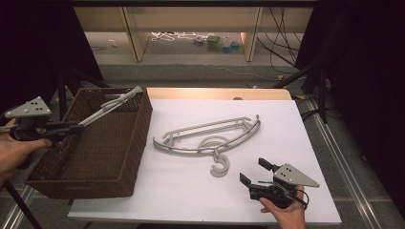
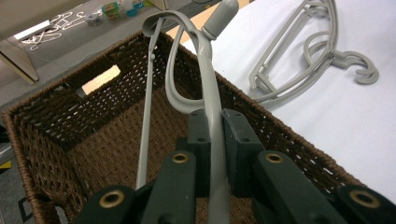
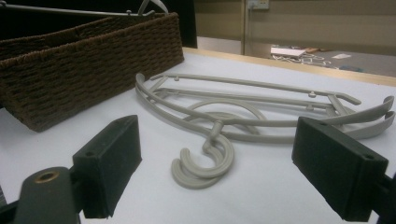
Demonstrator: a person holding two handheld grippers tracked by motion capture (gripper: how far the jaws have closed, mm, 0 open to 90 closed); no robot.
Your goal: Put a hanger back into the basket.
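Note:
A brown wicker basket (image 1: 138, 129) stands on the table's left side. My left gripper (image 1: 76, 127) hovers over it, shut on the arm of a grey plastic hanger (image 1: 112, 106) that reaches toward the basket's far right corner. In the left gripper view the pads (image 2: 236, 140) pinch that hanger (image 2: 205, 60) above the basket's inside (image 2: 56, 93). Two more grey hangers (image 1: 210, 136) lie stacked on the white tabletop, hooks (image 1: 219, 164) toward me. My right gripper (image 1: 253, 171) is open just before those hooks, and its own view shows the hangers (image 3: 243, 100) between its spread pads (image 3: 112, 158).
The white tabletop (image 1: 286, 143) has bare room right of the hangers and along the front edge. Behind the table are wooden shelf legs (image 1: 136, 33), floor cables (image 1: 282, 52) and small clutter. A metal rail (image 1: 344, 162) runs along the right; black drapes flank both sides.

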